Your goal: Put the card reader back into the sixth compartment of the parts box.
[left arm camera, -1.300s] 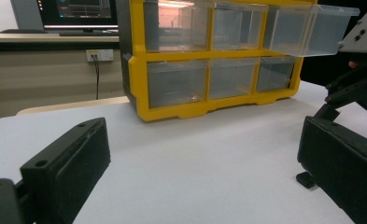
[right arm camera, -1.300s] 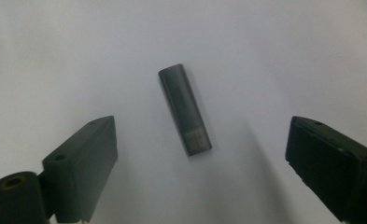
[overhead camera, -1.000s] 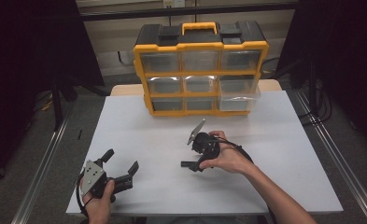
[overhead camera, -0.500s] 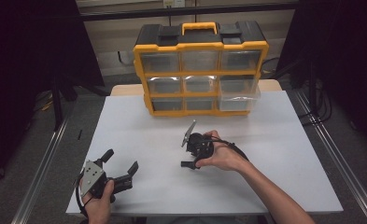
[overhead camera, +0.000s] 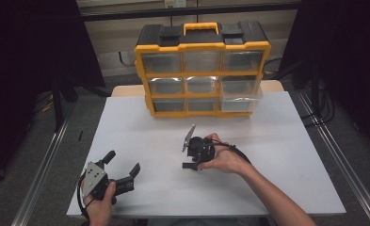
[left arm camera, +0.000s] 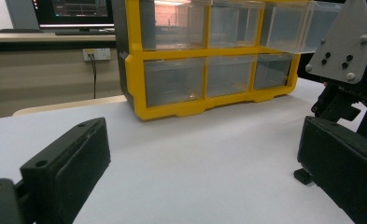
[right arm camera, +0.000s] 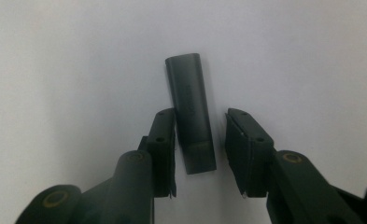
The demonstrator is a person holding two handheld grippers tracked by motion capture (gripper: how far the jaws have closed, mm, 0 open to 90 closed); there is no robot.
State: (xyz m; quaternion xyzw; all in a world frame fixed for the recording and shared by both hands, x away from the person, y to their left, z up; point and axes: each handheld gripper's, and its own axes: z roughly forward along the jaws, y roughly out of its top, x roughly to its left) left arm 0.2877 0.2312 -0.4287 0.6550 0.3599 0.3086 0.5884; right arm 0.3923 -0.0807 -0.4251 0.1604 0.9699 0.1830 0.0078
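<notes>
At frame centre the right claw point(right arm camera: 201, 154) straddles a small dark bar point(right arm camera: 191, 112) on the tabletop point(overhead camera: 291, 155), jaws released, grasp pending; left claw point(overhead camera: 122, 173) idle, spread.

The high view looks forward and down from above the near edge of the white table point(overhead camera: 286, 141), taking in its whole top and the yellow drawer organizer point(overhead camera: 202, 70) standing at the far edge. The left gripper view sits low near the table's near-left corner, facing the far edge almost level with the surface, so it shares the organizer point(left arm camera: 204, 60) (seen large and close) and the right gripper point(left arm camera: 347, 70) with the high view. The right gripper view points steeply down at the table point(right arm camera: 69, 60) from very near, close over a small dark bar point(right arm camera: 190, 112) lying near the table's middle.
</notes>
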